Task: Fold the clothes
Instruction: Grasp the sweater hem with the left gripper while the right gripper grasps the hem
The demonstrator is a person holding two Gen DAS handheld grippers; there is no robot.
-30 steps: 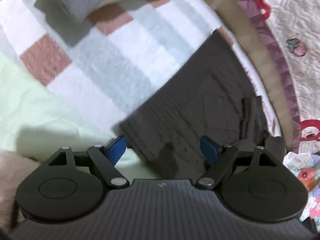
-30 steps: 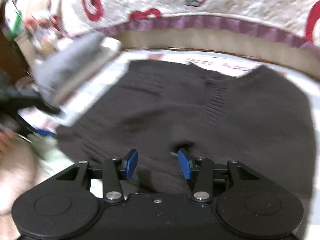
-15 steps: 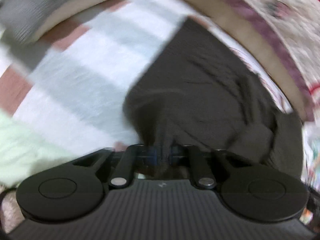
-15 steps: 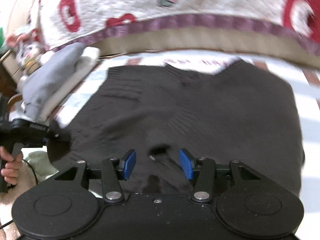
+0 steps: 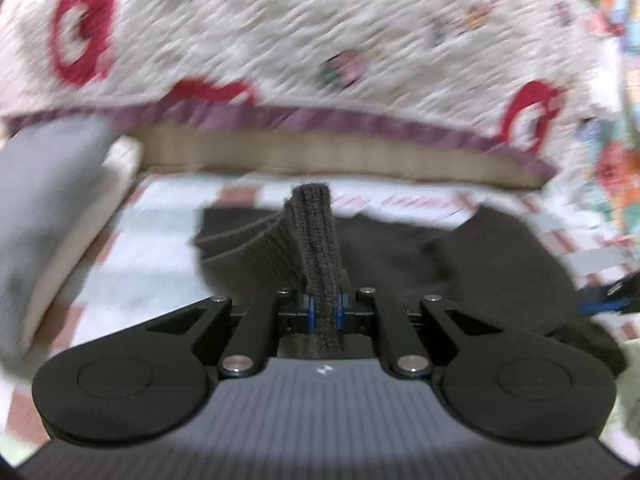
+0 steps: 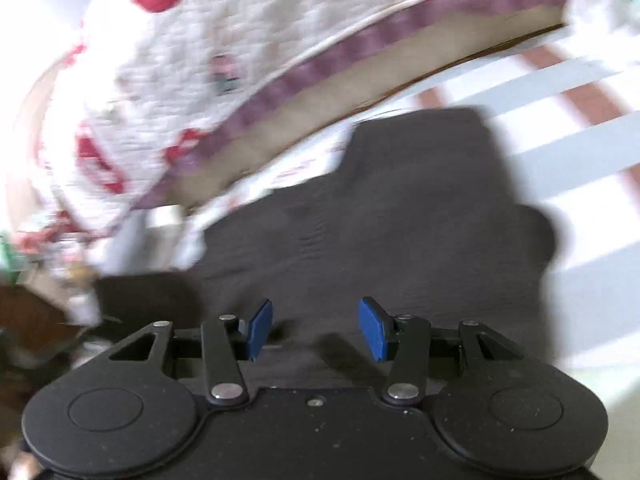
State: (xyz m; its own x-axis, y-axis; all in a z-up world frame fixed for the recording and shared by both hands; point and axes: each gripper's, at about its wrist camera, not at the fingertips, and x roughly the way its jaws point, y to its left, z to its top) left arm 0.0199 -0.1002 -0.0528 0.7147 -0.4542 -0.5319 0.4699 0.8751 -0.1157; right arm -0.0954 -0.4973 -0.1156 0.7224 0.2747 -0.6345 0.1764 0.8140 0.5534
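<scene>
Since a second ago left gripper (image 5: 323,307) clamped the dark brown knitted sweater's (image 5: 400,248) ribbed edge, lifting it; right gripper (image 6: 316,330) hovers open over its near body.

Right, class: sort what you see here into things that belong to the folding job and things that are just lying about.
Part of the job:
dark knit sweater
left tool, clamped on the sweater's ribbed edge
right tool, open over the sweater

Just lying about:
patterned quilt
grey folded cloth
checked bedsheet
</scene>
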